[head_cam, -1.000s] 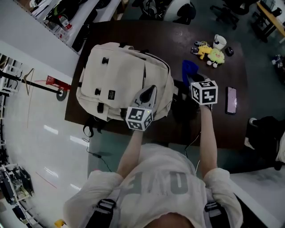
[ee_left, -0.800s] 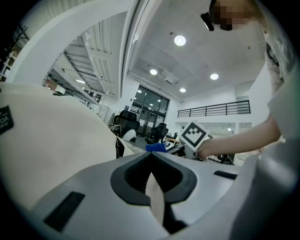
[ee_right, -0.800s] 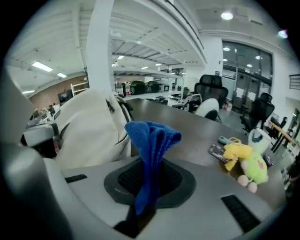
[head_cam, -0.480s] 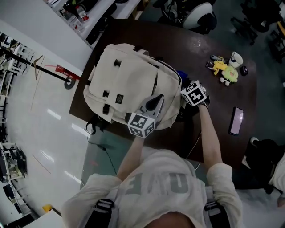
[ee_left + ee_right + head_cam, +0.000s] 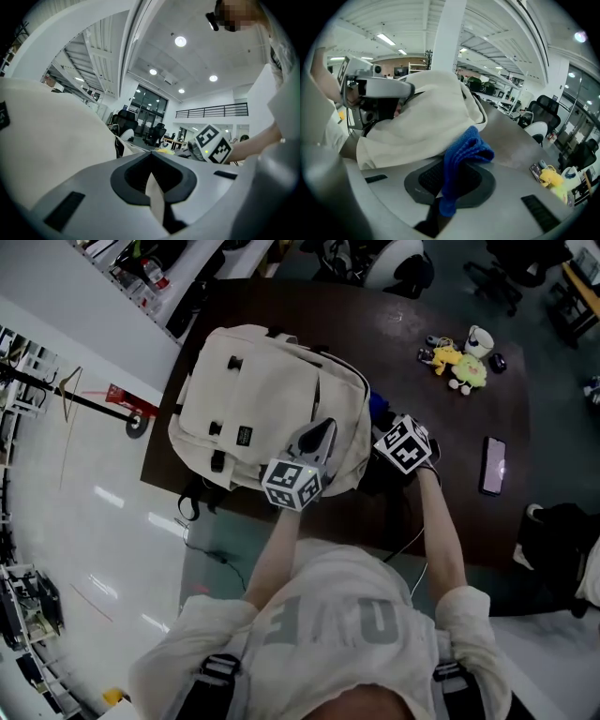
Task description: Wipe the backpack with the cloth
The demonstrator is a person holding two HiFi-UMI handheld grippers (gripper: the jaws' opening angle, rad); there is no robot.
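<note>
Two handheld grippers are at the cream-coloured fabric backpack, which lies flat on the dark brown table. The left gripper has its jaws pressed together on a thin cream strip. I judge this strip to be an edge or strap at the backpack's near side. The right gripper has its jaws closed on the blue knitted cloth, and a bunched tuft of it stands out ahead of the jaws. The cloth is at the backpack's right side wall. I cannot tell if it touches the fabric or is only just beside it.

To wipe well, the left gripper should hold the backpack firm so that it does not slide. The right one should lay the tuft flat on the fabric and draw long strokes along the backpack's right side. The pressure should be moderate, because only a little cloth covers the hard jaw tips. The zip and the buckles on the backpack's front could catch the knit.

One small dark label sits on the backpack's front, and its pale print is too small to read. The marker cubes carry black-and-white squares, no words. The large pale letters on the person's shirt I cannot read with certainty.
</note>
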